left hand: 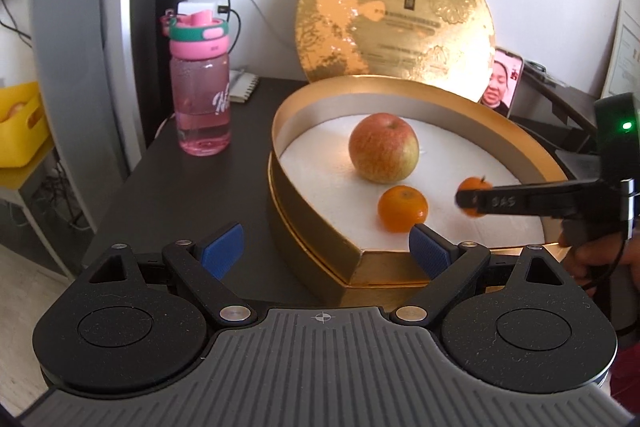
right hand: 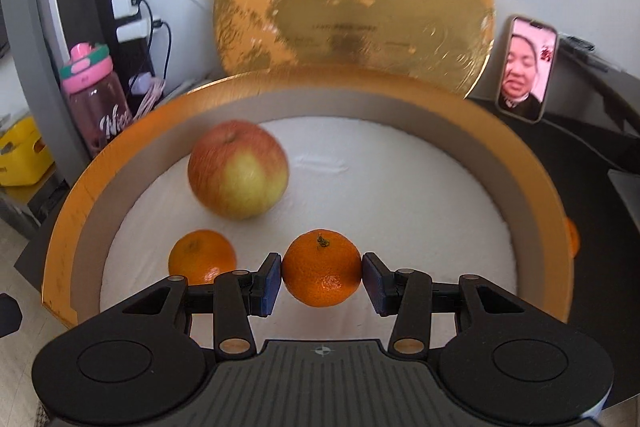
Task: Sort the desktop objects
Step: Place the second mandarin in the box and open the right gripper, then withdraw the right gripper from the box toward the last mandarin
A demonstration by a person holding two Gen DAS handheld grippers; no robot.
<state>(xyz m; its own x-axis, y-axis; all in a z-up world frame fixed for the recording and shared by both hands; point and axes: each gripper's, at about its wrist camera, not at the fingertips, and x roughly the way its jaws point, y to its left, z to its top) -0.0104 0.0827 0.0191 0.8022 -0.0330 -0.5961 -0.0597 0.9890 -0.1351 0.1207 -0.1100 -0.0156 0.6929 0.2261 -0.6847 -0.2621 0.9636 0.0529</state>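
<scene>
- The right tongs (right hand: 322, 277) were clenched on a small orange mandarin (right hand: 321, 268), one blue pad (right hand: 269, 285) pressed to each side of it, stalk end facing up.
- That held mandarin hung over the near part of the round gold box (right hand: 66, 227), above its white lining and not resting on it; in the left wrist view it showed at the tip of the right tongs, over the right side of the box.
- The left tongs (left hand: 326, 251) were released with nothing between their pads, poised just at the near rim of the box, one pad over the dark worktop (left hand: 192, 195) and the other over the box edge.
- Inside the box a second mandarin (left hand: 403, 208) lay near the front, with an apple (left hand: 384, 147) just beyond it, the two close but apparently apart.
- The gold lid (left hand: 396, 11) stood propped against the far wall, a phone (left hand: 502, 81) leaning at its right; a pink water bottle (left hand: 200, 87) stood on the worktop to the left of the box.
- At the box's outer right edge an orange shape (right hand: 572, 237) peeked out, possibly another fruit; I could not tell.
- Judgement: the step in hand looked like placing fruit into the box. The next move would call for lowering the held mandarin onto a bare patch of lining, clear of the other mandarin, then loosening the pads gently so it does not roll.
</scene>
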